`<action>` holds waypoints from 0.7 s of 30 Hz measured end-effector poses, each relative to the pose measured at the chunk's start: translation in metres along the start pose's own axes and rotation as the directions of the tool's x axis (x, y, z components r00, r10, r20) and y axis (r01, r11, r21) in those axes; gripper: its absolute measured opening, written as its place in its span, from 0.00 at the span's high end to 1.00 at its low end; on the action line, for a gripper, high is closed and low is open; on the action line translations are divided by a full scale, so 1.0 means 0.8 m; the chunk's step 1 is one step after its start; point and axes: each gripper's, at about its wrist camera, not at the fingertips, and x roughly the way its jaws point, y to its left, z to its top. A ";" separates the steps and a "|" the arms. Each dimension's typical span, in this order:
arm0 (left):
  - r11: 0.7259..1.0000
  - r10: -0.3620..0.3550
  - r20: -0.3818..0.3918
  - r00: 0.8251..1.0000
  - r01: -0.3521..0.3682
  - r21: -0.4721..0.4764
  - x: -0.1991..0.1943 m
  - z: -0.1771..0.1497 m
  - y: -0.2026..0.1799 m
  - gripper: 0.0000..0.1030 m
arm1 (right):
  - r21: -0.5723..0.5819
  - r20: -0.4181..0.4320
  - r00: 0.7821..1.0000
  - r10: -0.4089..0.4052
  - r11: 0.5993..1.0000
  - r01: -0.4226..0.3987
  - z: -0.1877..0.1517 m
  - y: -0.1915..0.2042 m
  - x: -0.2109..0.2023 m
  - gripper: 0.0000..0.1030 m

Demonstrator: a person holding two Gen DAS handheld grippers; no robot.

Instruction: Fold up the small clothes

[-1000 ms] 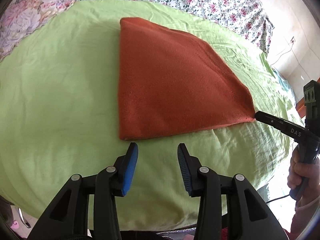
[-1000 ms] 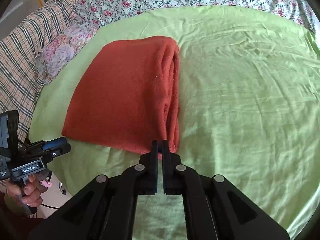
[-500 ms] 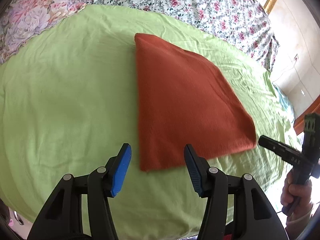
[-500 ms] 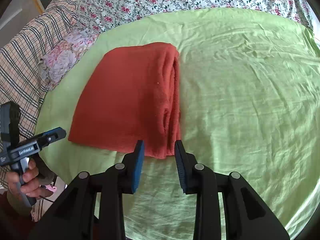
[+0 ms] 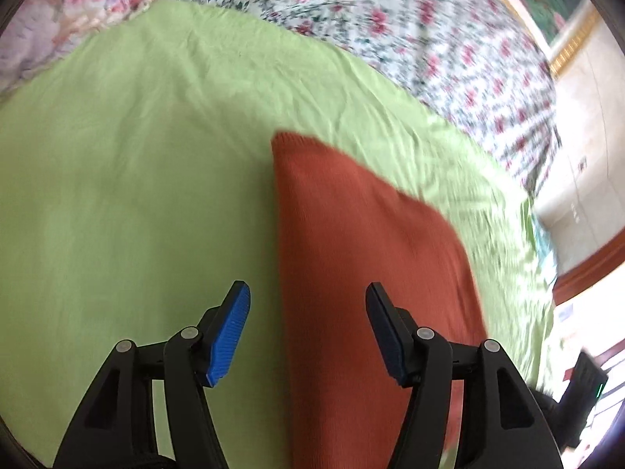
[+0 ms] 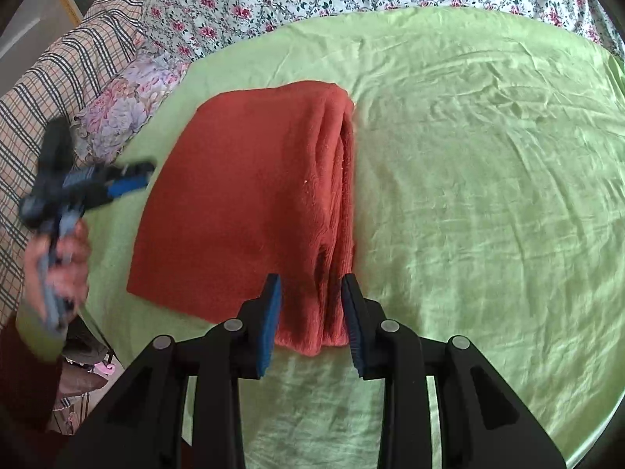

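The right hand-held gripper (image 6: pixel 311 312) is standing apart around the folded rust-red fleece garment's (image 6: pixel 250 211) thick edge, while the left hand-held gripper (image 5: pixel 308 328) is opening above its other side; a shallow bite risks catching only 1 layer and unfolding it.

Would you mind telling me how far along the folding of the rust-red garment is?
Done: the rust-red garment already lies folded into a layered rectangle on the green sheet. In hand: the right tool straddles its near thick edge without visibly pinching it; the left tool, jaws opening, sits at the opposite edge. Left: possibly one more fold, or just tidying.
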 end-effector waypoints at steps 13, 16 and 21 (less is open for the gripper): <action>0.996 -0.053 -0.018 0.998 0.052 -0.077 0.116 0.131 0.023 0.88 | 0.001 0.008 1.000 0.010 1.000 -0.010 0.042 -0.022 0.012 0.62; 0.998 0.012 0.026 1.000 -0.010 -0.062 0.104 0.143 0.018 0.91 | -0.005 0.004 1.000 0.015 1.000 -0.015 0.046 -0.020 0.019 0.62; 0.999 0.042 0.095 0.995 -0.040 -0.028 0.056 0.127 0.000 0.86 | -0.010 0.006 0.999 0.039 0.999 -0.039 0.045 -0.012 0.021 0.62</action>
